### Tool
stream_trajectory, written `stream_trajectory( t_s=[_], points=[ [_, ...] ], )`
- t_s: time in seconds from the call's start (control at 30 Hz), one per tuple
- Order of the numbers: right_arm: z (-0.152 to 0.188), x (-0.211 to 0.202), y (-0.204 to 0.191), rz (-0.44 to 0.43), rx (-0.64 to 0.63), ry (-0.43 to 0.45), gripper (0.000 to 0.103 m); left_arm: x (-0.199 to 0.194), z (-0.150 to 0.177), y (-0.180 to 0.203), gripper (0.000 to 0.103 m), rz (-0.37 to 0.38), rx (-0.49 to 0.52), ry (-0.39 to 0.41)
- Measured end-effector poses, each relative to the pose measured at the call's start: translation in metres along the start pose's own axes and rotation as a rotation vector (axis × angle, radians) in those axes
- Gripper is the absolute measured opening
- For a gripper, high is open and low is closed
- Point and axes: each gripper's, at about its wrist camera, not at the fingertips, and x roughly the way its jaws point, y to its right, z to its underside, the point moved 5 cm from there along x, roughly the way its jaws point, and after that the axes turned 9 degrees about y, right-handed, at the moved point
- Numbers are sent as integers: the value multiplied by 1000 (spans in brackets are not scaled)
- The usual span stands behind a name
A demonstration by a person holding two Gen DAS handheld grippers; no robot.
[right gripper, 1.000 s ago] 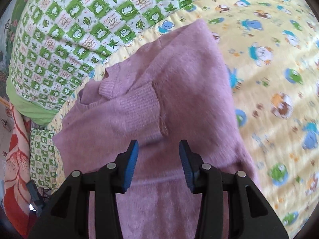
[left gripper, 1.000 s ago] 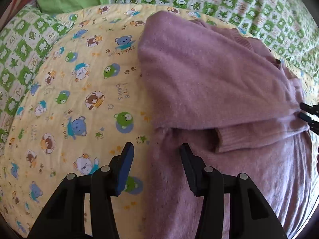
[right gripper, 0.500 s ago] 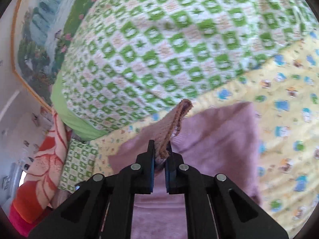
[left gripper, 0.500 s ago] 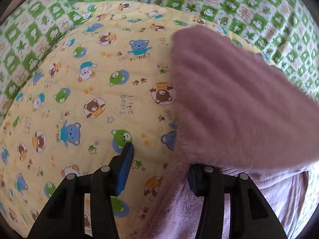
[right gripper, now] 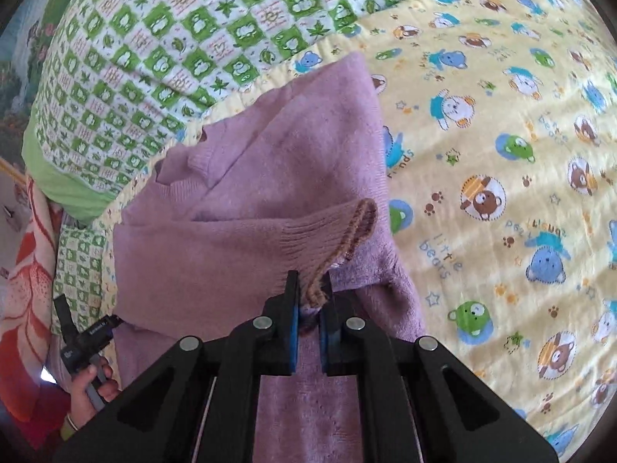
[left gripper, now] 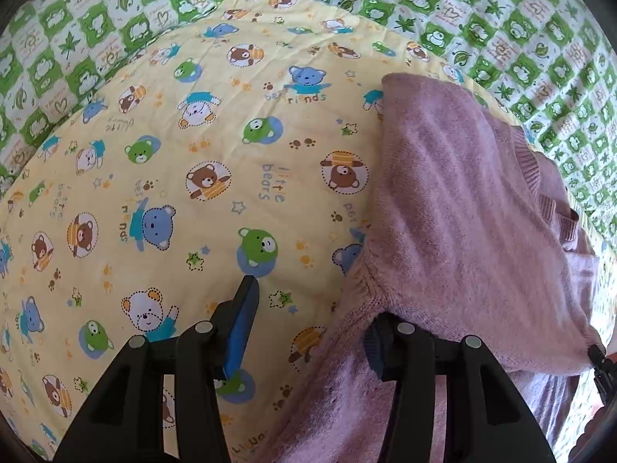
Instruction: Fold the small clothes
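A small mauve knit sweater (left gripper: 462,208) lies on a yellow bear-print blanket (left gripper: 193,154). In the left wrist view my left gripper (left gripper: 308,320) is open; its left finger is over the blanket and its right finger is hidden under a folded edge of the sweater. In the right wrist view my right gripper (right gripper: 308,301) is shut on the ribbed sleeve cuff (right gripper: 339,239) of the sweater (right gripper: 250,193) and holds it lifted over the sweater's body. The neck opening (right gripper: 181,162) lies at the far left.
A green and white checked quilt (right gripper: 193,38) lies behind the yellow blanket (right gripper: 501,154). A red floral cloth (right gripper: 27,270) is at the left edge. The person's hand with the other gripper handle (right gripper: 85,347) shows at lower left.
My right gripper shut on the sleeve cuff, lifted it, and now carries it lower across the sweater. The left gripper moved so a sweater fold covers its right finger.
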Motion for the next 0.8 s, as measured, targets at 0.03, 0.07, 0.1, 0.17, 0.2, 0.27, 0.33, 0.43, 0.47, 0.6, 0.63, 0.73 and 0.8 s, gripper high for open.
stream_trajectory(
  t_s=[0.03,0.07,0.1,0.17,0.2,0.27,0.33,0.43,0.47,0.6,0.63,0.73,0.8],
  points=[
    [0,1,-3,2,-20,3,9,0,0,0,51,0,-3,-1],
    [0,1,-3,5,-37,9,9,0,2,-1,51,-1,-2,-2],
    [-2,2,-3,7,-49,15,9,1,2,0,52,-2,2,-3],
    [-1,9,0,27,-64,-1,10,-1,5,-1,52,-2,7,-6],
    [2,15,4,58,-75,-31,10,1,4,0,53,-1,11,-8],
    [6,20,11,105,-84,-71,15,-2,8,-3,53,5,27,-15],
    [6,15,16,148,-76,-85,24,-10,13,-8,53,11,44,-23],
    [-1,-5,13,187,-92,-33,31,-27,23,-18,53,43,39,-44],
    [-6,-11,4,163,-103,-14,31,-36,25,-22,53,60,33,-42],
    [-27,-2,-61,-28,-174,-27,31,-71,19,-13,51,141,0,23],
    [-31,7,-84,-84,-194,-50,31,-78,15,-2,51,187,-6,39],
    [-36,45,-166,-300,-210,-135,31,-84,12,33,54,308,1,55],
    [-31,72,-218,-406,-205,-207,31,-78,10,58,55,342,34,67]
  ],
)
